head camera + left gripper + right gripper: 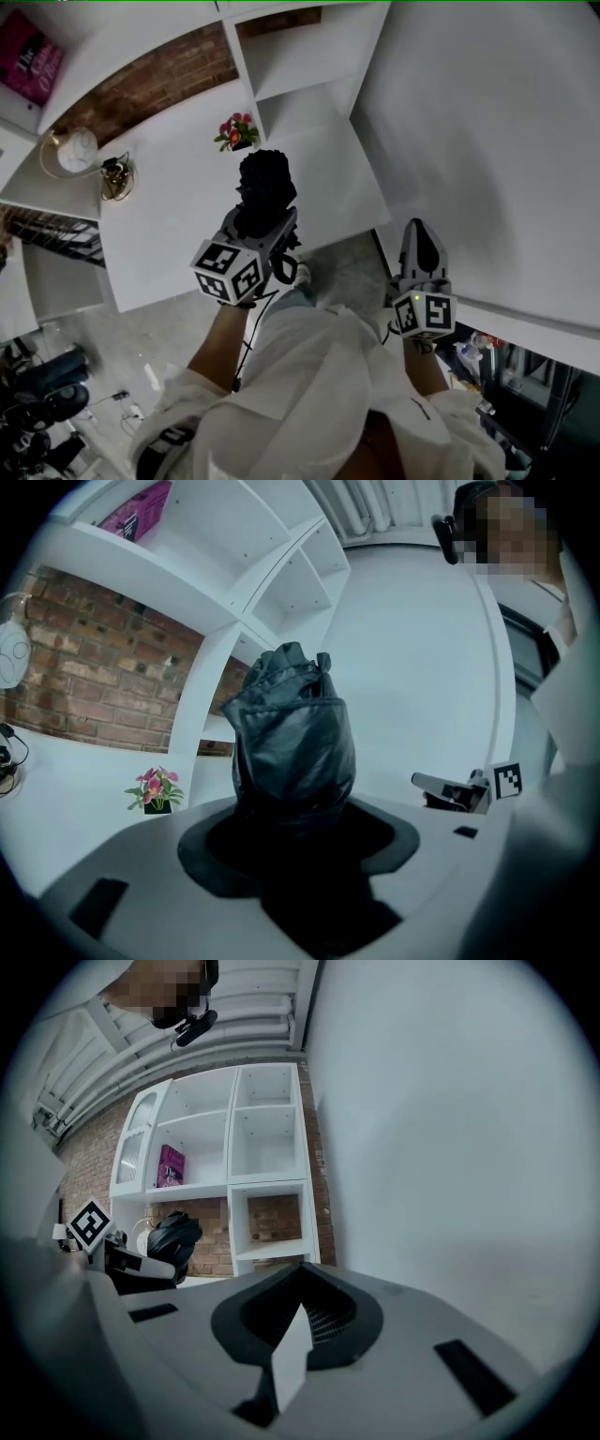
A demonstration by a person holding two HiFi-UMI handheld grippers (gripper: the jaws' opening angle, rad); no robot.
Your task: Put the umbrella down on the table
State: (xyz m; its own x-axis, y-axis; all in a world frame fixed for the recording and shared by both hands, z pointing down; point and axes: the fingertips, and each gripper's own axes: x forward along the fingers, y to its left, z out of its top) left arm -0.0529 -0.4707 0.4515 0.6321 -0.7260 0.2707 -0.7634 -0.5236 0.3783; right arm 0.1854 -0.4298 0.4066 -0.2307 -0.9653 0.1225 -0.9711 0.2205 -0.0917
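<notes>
The left hand-held gripper (pixel 265 223) is closed on a folded black umbrella (pixel 265 186), its jaws gripping the lower part while the crumpled fabric bundle sticks out past them. The umbrella is held off the white counter (pixel 178 234), not resting on it. In the head view it sits just on the person's side of a small pot of pink flowers (pixel 236 132) that stands on the counter. The right hand-held gripper (pixel 418 231) has its jaws drawn together at the tips with nothing between them. It is well right of the flowers, past the counter's edge and before a plain white wall (pixel 497 141). Behind the flowers rises a white shelf unit (pixel 309 56). Left of the flowers, a round white object (pixel 75 150) stands on the counter.
</notes>
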